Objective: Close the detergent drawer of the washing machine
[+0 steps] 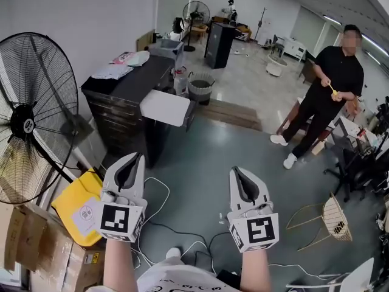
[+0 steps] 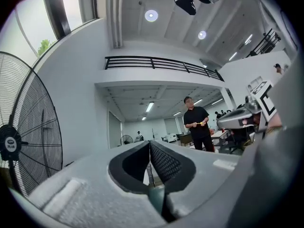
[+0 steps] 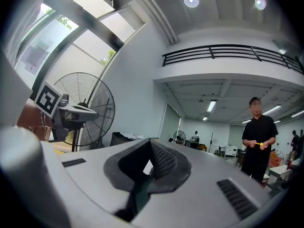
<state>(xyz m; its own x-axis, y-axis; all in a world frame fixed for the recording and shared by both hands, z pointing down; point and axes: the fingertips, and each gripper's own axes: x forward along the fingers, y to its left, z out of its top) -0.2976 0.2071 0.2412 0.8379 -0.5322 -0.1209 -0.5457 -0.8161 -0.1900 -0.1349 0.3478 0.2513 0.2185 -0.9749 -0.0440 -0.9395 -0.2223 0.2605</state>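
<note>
Both claws were clenched on nothing. The left gripper (image 1: 135,157) had its 2 jaws pressed together at the tips with no object between them, and the right gripper (image 1: 236,171) matched it. Each was held about level and pointed toward the far side of the room, the 2 side by side and apart.

Neither the washing machine nor its detergent drawer appeared in any of the 3 views, so the task's thing could not be placed. My reading was that the step in hand was the approach to the machine, with the closing push not yet begun. The next move would call for bringing the machine into sight, then setting a shut jaw tip flat against the drawer front and pushing straight in.

Open grey floor (image 1: 213,151) lay ahead of the grippers. On the left stood a large fan (image 1: 30,120) and a black cabinet (image 1: 124,93) with a white panel (image 1: 165,107) jutting off its near corner. Cardboard boxes (image 1: 36,248) sat near on that side. Cables (image 1: 161,224) trailed across the near floor, a likely snag for feet. On the right, a person in black (image 1: 325,84) stood well apart, with a wire chair (image 1: 331,218) nearer.
</note>
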